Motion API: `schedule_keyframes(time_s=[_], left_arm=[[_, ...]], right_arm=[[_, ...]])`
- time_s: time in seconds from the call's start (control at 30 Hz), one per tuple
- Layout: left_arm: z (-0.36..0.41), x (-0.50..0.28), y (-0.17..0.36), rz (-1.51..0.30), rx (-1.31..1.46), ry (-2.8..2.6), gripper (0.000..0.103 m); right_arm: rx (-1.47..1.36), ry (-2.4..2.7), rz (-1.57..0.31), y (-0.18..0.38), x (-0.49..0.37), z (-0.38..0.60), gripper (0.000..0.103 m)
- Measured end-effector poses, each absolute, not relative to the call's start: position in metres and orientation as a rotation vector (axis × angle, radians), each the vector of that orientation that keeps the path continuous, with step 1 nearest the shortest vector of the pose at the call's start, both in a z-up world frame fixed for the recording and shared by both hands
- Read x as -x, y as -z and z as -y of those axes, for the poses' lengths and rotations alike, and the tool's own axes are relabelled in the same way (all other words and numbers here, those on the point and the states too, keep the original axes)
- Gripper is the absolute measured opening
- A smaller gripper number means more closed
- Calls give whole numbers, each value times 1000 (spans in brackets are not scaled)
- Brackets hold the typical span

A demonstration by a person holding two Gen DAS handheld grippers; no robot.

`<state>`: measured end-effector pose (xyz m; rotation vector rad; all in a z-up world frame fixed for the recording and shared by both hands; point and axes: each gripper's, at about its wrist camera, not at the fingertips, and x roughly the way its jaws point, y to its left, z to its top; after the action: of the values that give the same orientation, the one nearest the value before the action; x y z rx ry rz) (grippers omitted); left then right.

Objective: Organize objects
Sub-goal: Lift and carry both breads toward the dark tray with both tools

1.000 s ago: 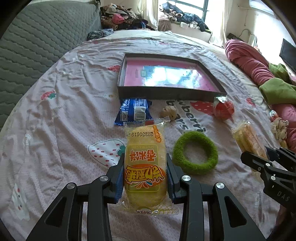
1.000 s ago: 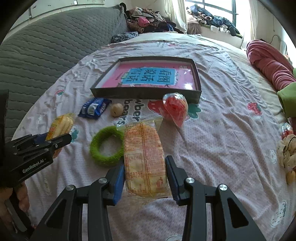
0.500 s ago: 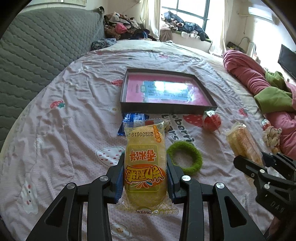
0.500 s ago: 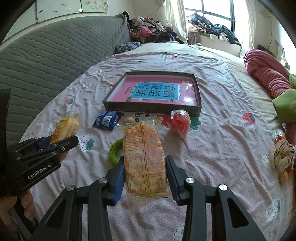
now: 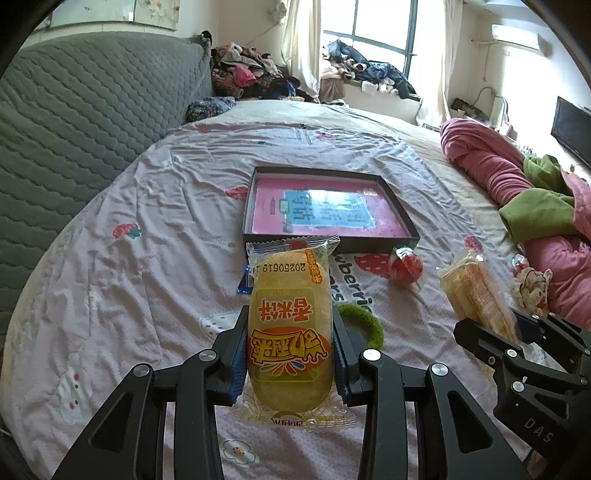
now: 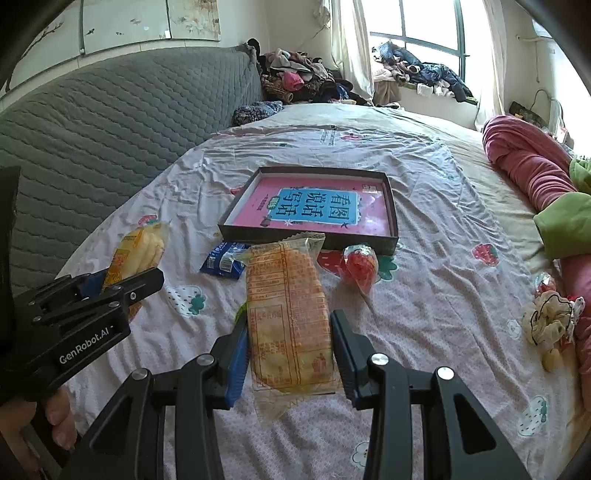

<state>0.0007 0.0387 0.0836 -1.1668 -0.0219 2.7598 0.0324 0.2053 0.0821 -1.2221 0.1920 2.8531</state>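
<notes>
Two grippers | left gripper (image 5: 290, 350) clamps yellow cake pack (image 5: 290, 332) | right gripper (image 6: 290, 350) clamps orange pack (image 6: 288, 317)

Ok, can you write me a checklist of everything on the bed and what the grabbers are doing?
Surface: bed sheet with strawberry print, wrinkled.
Job's things: shallow box with pink book inside; blue packet, red candy and green ring on the sheet.
Clutter: clothes pile, pink blanket.
Grippers: left gripper jaws clamp a yellow cake packet; right gripper jaws clamp an orange snack packet.
Cables: nothing seen.
Surroundings: grey headboard, window.
</notes>
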Motion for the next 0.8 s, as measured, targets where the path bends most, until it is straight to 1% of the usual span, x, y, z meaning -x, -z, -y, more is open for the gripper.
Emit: schedule_keyframes(time_s=[0.4, 0.8], left_arm=[[-39, 8, -112, 15, 1110, -2794, 39], [-50, 26, -130, 1, 1076, -2805, 39]], right_arm=[[1167, -2878, -164, -108, -25, -207, 42], [1113, -2903, -139, -132, -8, -213, 42]])
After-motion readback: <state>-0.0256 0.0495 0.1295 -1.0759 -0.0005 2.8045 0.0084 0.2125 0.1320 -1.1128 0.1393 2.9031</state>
